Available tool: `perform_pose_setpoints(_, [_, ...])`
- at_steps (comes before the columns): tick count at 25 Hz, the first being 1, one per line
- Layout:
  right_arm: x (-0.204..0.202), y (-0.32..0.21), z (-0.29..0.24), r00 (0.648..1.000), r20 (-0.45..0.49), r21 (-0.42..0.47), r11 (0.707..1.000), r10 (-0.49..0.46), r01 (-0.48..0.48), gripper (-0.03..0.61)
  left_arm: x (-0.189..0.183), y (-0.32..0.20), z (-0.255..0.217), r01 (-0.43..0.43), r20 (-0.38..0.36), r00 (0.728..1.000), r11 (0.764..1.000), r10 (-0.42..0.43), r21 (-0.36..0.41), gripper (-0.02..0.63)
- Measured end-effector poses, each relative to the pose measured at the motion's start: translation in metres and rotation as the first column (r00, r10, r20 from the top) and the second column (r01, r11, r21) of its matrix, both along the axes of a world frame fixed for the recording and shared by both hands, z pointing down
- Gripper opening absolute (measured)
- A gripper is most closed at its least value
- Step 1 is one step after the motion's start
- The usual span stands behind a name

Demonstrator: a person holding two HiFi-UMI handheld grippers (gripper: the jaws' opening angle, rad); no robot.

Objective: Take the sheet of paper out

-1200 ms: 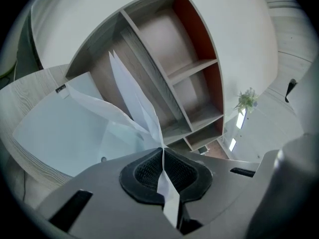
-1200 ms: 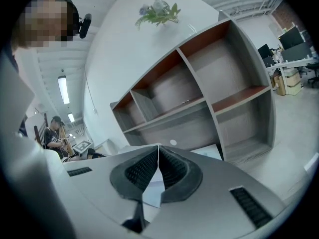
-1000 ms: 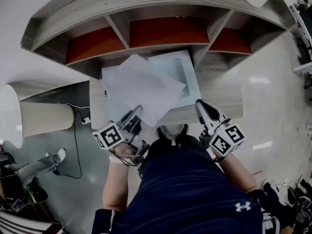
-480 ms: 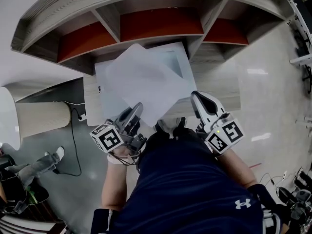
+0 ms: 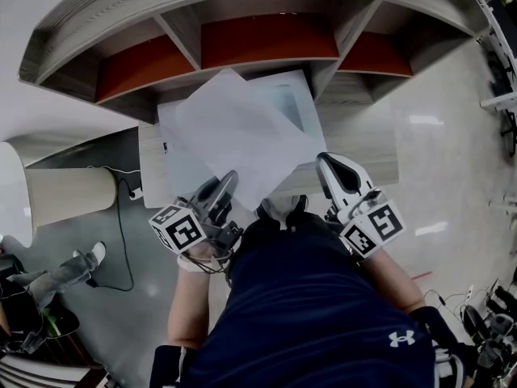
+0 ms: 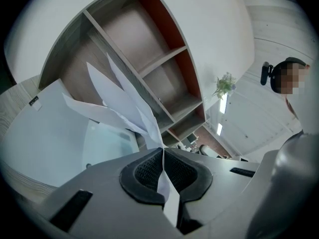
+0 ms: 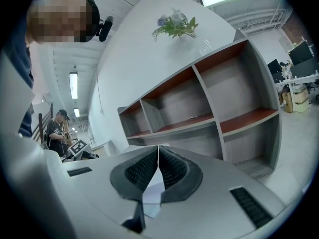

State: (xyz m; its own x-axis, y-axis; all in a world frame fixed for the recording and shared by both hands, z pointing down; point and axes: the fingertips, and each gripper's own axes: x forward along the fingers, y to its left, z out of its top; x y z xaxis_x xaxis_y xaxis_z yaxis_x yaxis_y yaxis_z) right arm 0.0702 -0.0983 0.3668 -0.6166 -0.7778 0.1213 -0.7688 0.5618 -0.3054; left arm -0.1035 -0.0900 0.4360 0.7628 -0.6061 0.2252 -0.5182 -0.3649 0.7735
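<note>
Left gripper pinches the sheet of paper!
Light, floppy, likely easy to tear, so that near edge looks the right hold; right gripper pressed together, empty.

The sheet of paper covers most of the white flat box under it, leaving bare only the box's corner at 2 o'clock and a strip at 9 o'clock. The person's torso hides the near edge of the worktop. The shelf unit is cut off at 12 o'clock. Behind the closed pads of the right hand-held gripper shows a pale scrap (paper or not, I cannot tell).
</note>
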Motion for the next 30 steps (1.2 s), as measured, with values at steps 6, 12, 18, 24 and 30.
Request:
perform_pose_setpoints(6, [-0.0027,0.0013,0.0011,1.000,0.002,-0.002,1.000,-0.007,0.007,0.014,-0.0011,0.0016,0.0023,-0.002,0.005,1.000,1.000,0.002,-0.008,0.018])
perform_pose_setpoints(12, [-0.0033,0.0005,0.0008,1.000,0.004,0.003,1.000,-0.009,0.009,0.014,-0.0014,-0.0003,0.0026,-0.003,0.010,1.000,1.000,0.003,-0.009,0.018])
perform_pose_setpoints(18, [-0.0030,0.0018,0.0029,1.000,0.003,-0.005,1.000,-0.007,0.007,0.014,-0.0015,0.0013,0.0063,-0.007,0.011,1.000,1.000,0.007,-0.014,0.018])
perform_pose_setpoints(24, [-0.0048,0.0010,0.0045,1.000,0.008,-0.010,1.000,-0.011,0.011,0.014,-0.0020,0.0007,0.0071,-0.010,0.017,1.000,1.000,0.010,-0.018,0.018])
perform_pose_setpoints(30, [-0.0060,0.0009,0.0039,1.000,0.006,-0.011,1.000,-0.015,0.015,0.014,-0.0015,-0.0019,0.0081,-0.016,0.018,1.000,1.000,0.016,-0.014,0.018])
